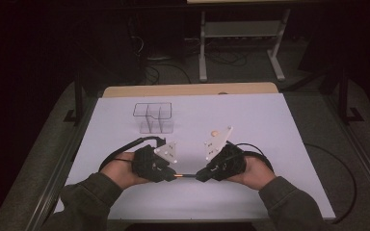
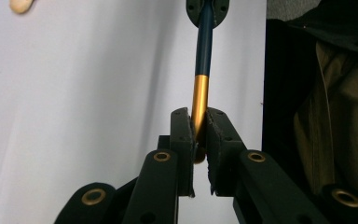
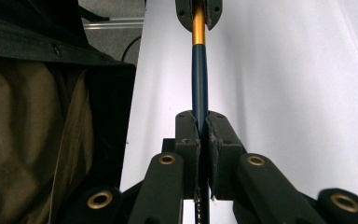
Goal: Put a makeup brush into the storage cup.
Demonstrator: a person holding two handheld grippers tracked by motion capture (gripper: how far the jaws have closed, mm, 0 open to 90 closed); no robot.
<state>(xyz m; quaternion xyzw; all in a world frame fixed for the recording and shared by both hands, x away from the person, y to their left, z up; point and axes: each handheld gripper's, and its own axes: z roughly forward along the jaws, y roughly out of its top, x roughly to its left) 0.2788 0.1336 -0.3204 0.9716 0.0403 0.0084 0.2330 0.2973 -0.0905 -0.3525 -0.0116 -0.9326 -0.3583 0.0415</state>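
Dim room w/ dark floor and a metal frame behind; white desk (image 1: 250,120) carries everything. Pen (image 1: 185,175), dark blue barrel w/ gold end, hangs level just above the desk's near edge, bridged between both tongs: left tongs (image 2: 199,135) clenched on the gold end, right tongs (image 3: 199,128) clenched on the blue barrel, hands close together. Likely a cap pull or similar, so risks: if the hands pull off-axis, the thin barrel could twist or slide in the pads, esp. the smooth gold part; a sudden release could fling one half off the near edge, which sits close to the person's sleeves (image 1: 91,192). Uneven squeeze might also let the pen tip down and drop. Farther back a clear plastic organiser (image 1: 153,118) stands well apart, w/ a small pale round bit (image 1: 214,133) near the right plate. Hard to tell: where cap meets body, since tongs cover both ends; pen tip hidden; small pale item's identity unclear; organiser's compartments look empty but glare makes that unsure.
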